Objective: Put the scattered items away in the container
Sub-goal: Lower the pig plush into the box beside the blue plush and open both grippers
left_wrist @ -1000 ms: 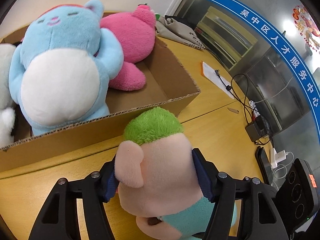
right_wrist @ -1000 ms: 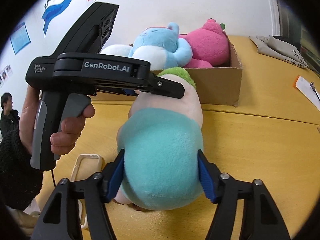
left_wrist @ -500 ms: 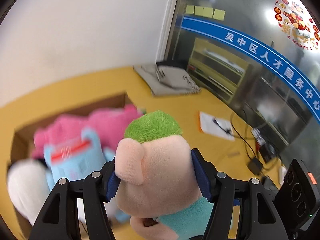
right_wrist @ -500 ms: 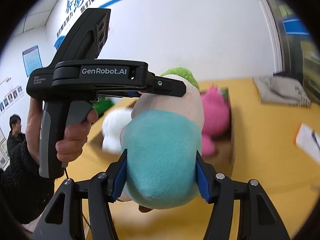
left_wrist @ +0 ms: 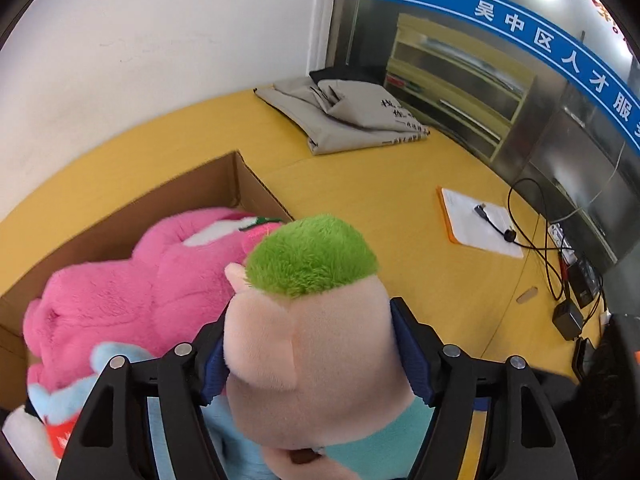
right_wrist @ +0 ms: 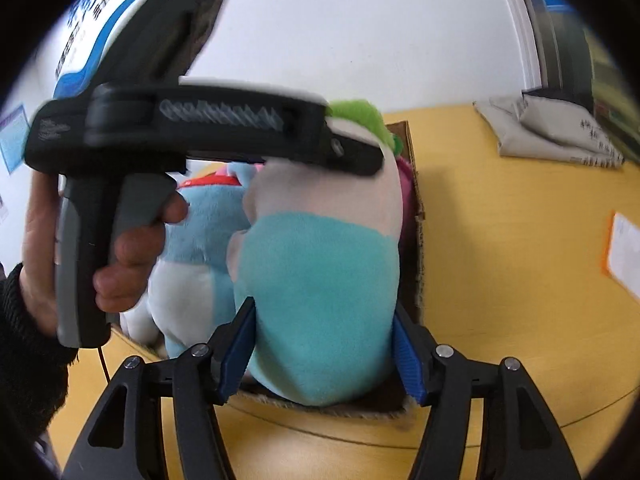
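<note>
change: doll (left_wrist: 312, 344) is now carried over the box (left_wrist: 244, 184), up off the counter (left_wrist: 380, 200) | tools: left tool (left_wrist: 308, 354) and right tool (right_wrist: 322, 354) are opening, doll is squeezed between each | next: doll is dropped in

The right gripper (right_wrist: 320, 350) has its jaws opening, with the green-haired plush (right_wrist: 320, 280) between the blue pads over the cardboard box (right_wrist: 418, 240). A hand (right_wrist: 100, 256) holds the left gripper (right_wrist: 200, 132) across the plush's head. A blue plush (right_wrist: 200, 240) sits in the box on the yellow surface (right_wrist: 500, 300).
</note>
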